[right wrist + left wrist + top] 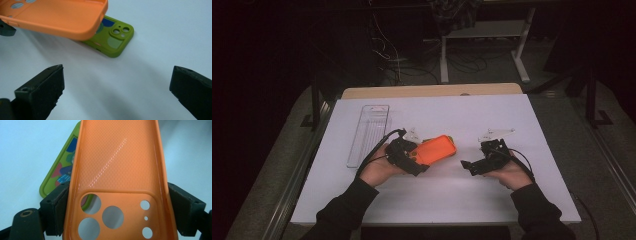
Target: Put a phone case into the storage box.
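Two hand-held grippers: left hand-held gripper [115,195] clamped on one orange phone case [117,165] (one green case [112,40] beneath), right hand-held gripper [117,87] agape.

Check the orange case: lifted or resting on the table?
Lifted: the left claw holds the orange case above the table, over the green case.

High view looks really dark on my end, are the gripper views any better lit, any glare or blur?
High view: surroundings black, only the white table lit. Left gripper view: bright, a glare streak on the orange case, green phone soft. Right gripper view: well lit, soft shadow under the case, near jaws slightly blurred.
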Demonstrator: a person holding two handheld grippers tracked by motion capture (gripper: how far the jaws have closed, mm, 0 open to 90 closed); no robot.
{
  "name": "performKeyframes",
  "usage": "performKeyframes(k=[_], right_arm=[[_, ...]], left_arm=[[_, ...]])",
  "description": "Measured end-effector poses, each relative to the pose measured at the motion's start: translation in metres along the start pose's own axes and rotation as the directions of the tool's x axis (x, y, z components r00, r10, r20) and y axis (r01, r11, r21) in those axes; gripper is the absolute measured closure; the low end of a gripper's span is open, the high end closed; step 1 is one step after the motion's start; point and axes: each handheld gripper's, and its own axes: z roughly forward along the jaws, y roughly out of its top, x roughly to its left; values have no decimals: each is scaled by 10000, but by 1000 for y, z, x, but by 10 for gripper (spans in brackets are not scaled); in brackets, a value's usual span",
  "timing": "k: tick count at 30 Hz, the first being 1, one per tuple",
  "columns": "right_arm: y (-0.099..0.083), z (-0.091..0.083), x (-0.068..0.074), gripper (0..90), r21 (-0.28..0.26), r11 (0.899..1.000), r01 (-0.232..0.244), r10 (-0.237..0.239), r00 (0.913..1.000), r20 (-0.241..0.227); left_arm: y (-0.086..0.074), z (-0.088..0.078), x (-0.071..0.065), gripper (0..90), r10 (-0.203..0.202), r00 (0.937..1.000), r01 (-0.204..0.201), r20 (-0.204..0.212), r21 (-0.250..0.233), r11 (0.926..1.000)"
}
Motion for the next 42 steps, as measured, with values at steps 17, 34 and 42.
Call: performKeyframes(k=[17, 34, 42], right_arm=[[-14, 10, 8, 0, -306, 9994, -187, 196, 9994, 297], [-14, 12, 18, 0, -214, 9783, 2061, -2022, 9721, 1193], [-12, 11, 25, 0, -219, 9608, 2765, -2697, 9498, 1587]], left_arm=[[1, 2, -2, 159, -209, 9994, 209, 286, 10, 9998], [0, 2, -2, 160, -48, 9994, 49, 331, -38, 10000], [0, 1, -2, 160, -150, 9992, 153, 371, -67, 9999]])
